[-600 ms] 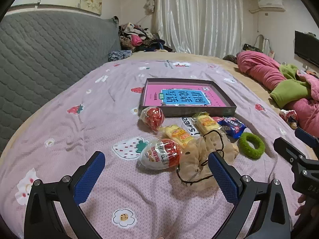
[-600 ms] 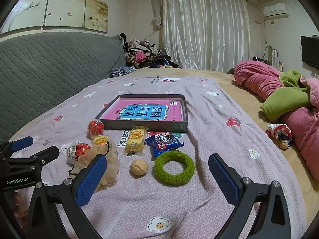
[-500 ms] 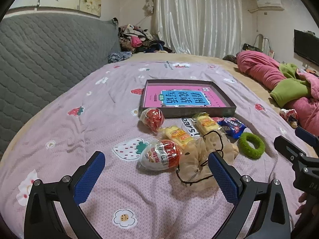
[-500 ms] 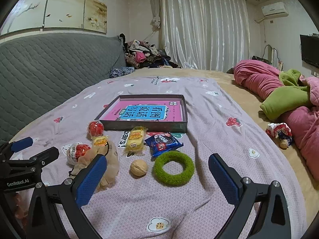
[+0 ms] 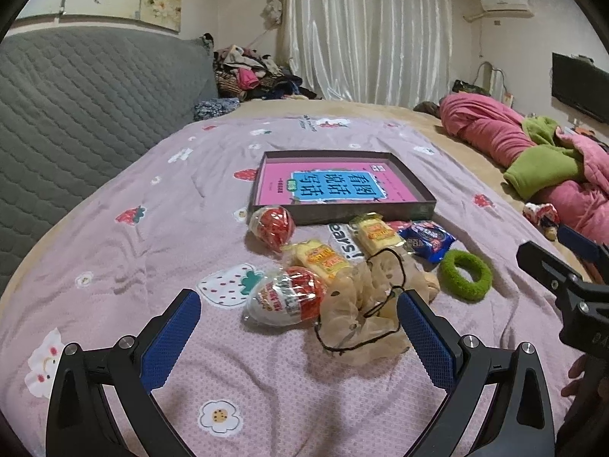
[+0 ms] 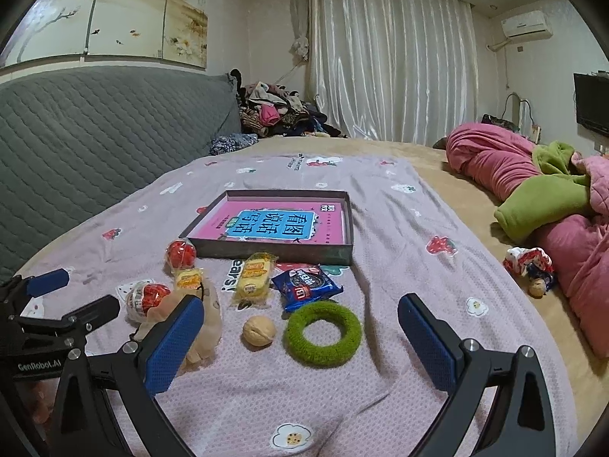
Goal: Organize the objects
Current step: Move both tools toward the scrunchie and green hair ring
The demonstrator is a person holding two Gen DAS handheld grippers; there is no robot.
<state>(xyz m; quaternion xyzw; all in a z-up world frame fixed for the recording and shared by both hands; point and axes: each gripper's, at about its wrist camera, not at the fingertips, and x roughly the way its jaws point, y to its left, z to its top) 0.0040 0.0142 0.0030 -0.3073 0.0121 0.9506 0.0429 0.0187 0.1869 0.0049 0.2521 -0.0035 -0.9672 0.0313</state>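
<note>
Both grippers, left gripper [image 5: 297, 331] and right gripper [image 6: 300, 337], are hovering wide open and empty over the bed. The fuzzy green ring [image 6: 323, 332] is lying at lower centre, looking light and soft; pinching across its band should hold.

The left gripper [image 5: 297, 337] has tilted slightly: ahead of its spread fingers, the shallow dark cardboard tray holding a pink book [image 5: 415, 208] sits a little lower in view.
</note>
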